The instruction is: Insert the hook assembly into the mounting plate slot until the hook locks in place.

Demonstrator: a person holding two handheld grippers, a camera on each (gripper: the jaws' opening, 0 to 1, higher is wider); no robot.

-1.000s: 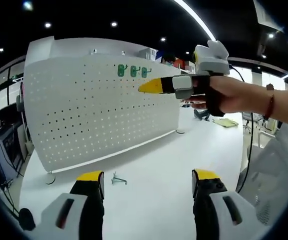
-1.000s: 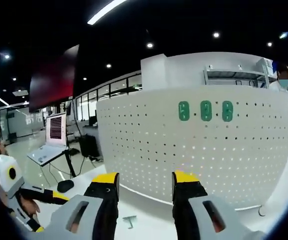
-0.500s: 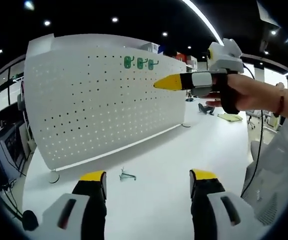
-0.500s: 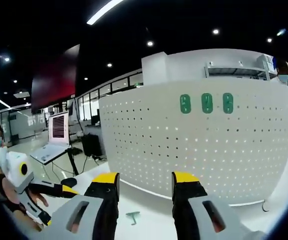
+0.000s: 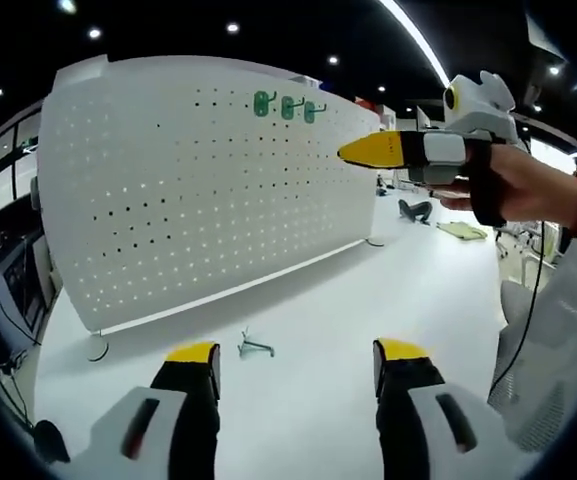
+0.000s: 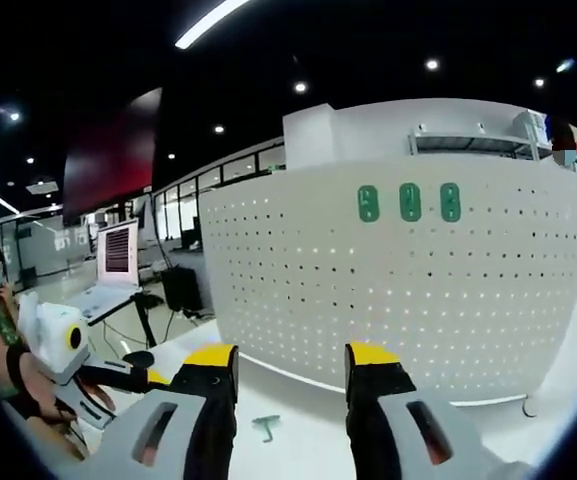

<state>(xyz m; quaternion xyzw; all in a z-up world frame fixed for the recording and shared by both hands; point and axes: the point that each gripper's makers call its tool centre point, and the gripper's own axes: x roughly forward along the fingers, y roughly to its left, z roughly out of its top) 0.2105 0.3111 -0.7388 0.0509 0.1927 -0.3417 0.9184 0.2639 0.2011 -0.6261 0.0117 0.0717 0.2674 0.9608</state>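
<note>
A small green hook (image 5: 255, 347) lies flat on the white table (image 5: 368, 300), its long axis running left-right before the upright pegboard (image 5: 198, 190); both grippers (image 5: 293, 365) (image 6: 288, 365) gape wide, empty.

Both views face white pegboard (image 5: 208, 190) (image 6: 408, 280) from over table; shared: board, green hooks (image 5: 286, 105) (image 6: 409, 202).
</note>
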